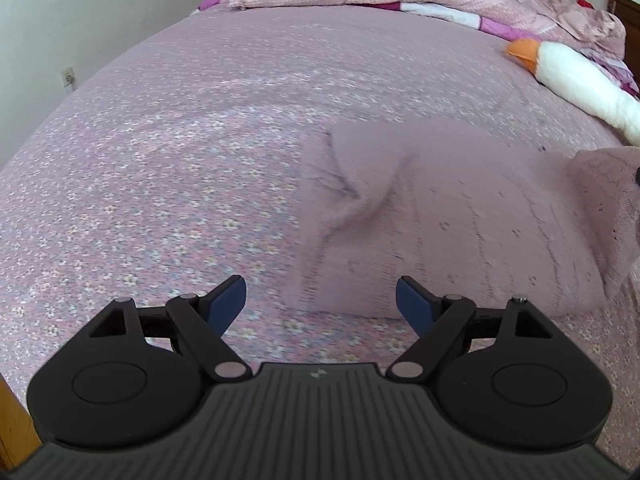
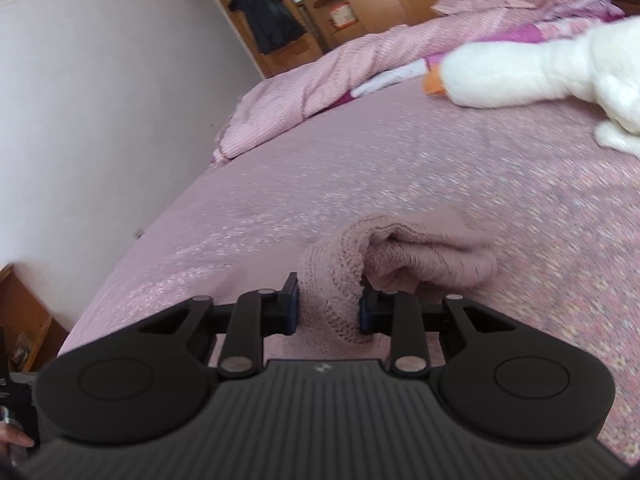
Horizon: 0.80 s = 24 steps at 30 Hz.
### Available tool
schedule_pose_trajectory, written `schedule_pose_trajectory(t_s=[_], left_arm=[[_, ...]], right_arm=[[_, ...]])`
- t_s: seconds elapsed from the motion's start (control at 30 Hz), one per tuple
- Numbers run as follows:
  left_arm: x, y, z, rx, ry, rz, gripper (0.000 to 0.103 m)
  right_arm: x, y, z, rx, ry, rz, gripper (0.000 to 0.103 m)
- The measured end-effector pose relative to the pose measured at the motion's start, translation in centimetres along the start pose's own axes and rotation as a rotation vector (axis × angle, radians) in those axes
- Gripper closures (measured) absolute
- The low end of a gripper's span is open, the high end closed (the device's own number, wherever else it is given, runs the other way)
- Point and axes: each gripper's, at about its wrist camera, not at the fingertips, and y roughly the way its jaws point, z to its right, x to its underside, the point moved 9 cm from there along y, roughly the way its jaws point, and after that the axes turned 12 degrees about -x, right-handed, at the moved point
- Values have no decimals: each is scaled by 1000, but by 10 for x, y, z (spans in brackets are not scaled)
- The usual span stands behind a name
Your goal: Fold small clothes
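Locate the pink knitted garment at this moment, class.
The pink knitted garment lies on the floral bedspread, one edge pinched in the right hand-held gripper. In the left wrist view it sits right of centre, below the white plush goose.

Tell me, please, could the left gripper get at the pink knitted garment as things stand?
Probably yes: the left gripper is open, the pink knitted garment lies just ahead, and nothing sits between them.

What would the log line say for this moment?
left gripper: open, empty | right gripper: shut on pink knit garment | garment partly lifted off bed
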Motion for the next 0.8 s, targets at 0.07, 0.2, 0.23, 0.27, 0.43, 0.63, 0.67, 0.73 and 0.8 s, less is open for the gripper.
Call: schedule_pose_trajectory(t_s=[0.07, 0.2, 0.23, 0.27, 0.43, 0.63, 0.67, 0.73, 0.8], left_arm=[[-3, 2, -9, -7, -13, 3, 16], [-16, 7, -18, -2, -12, 20, 16], [-22, 8, -17, 11, -5, 30, 16], [-30, 11, -16, 29, 0, 45, 16], [-64, 32, 0, 185, -29, 62, 18], [-90, 84, 22, 270, -67, -17, 40], [-93, 94, 26, 276, -73, -35, 42], [-94, 112, 34, 269, -82, -58, 42], [-96, 125, 39, 263, -94, -64, 57]], right_arm=[[-3, 7, -12, -16, -22, -11, 73], [-9, 24, -40, -63, -73, -32, 74], [-10, 28, -47, -73, -83, -36, 74], [-11, 33, -54, -82, -94, -41, 74], [-3, 50, -68, -72, -126, -69, 74], [9, 38, -49, -52, -62, -58, 74], [10, 35, -46, -51, -49, -49, 74], [11, 25, -38, -49, -21, -31, 74], [12, 14, -30, -46, 4, -13, 74]])
